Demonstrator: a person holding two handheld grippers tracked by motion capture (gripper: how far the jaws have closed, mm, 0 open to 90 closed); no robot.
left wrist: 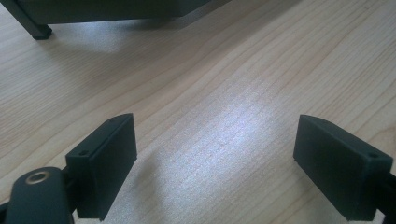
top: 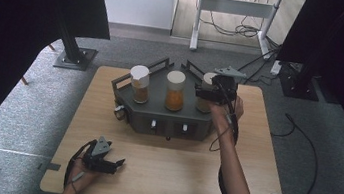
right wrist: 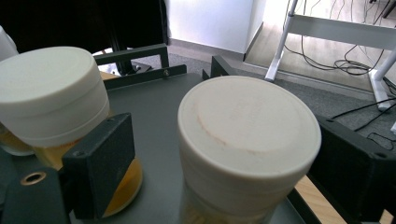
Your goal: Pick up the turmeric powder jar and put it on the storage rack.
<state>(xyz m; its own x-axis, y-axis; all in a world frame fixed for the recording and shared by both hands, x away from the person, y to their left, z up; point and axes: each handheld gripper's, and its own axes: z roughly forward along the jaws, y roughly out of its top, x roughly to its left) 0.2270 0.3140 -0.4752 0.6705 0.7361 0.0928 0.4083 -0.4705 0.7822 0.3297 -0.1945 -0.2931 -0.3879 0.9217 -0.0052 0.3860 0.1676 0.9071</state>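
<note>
Your right tongs [top: 211, 93] sit at the rightmost jar [right wrist: 247, 149] on the dark grey rack [top: 158, 113], right of centre in the high view. In the right gripper view the jaws stand on either side of the jar's white lid: the left one is well clear of it, and at the right one you cannot tell a gap from a touch. I judge they grip nothing. This looks like the moment of either letting the jar go in its place or getting ready to take it; the pictures alone do not settle which. To lift it, you need to centre the jaws on the lid and close evenly; to leave, draw back straight so you do not knock the middle jar [top: 175, 91] just beside it.

The jar is a clear cylinder with a wide, flat white cap bearing a faint orange ring; pale contents show dimly below.

Your left tongs [top: 101, 161] rest low at the lower left of the tabletop [left wrist: 243, 88], jaws well apart with nothing between them.
</note>
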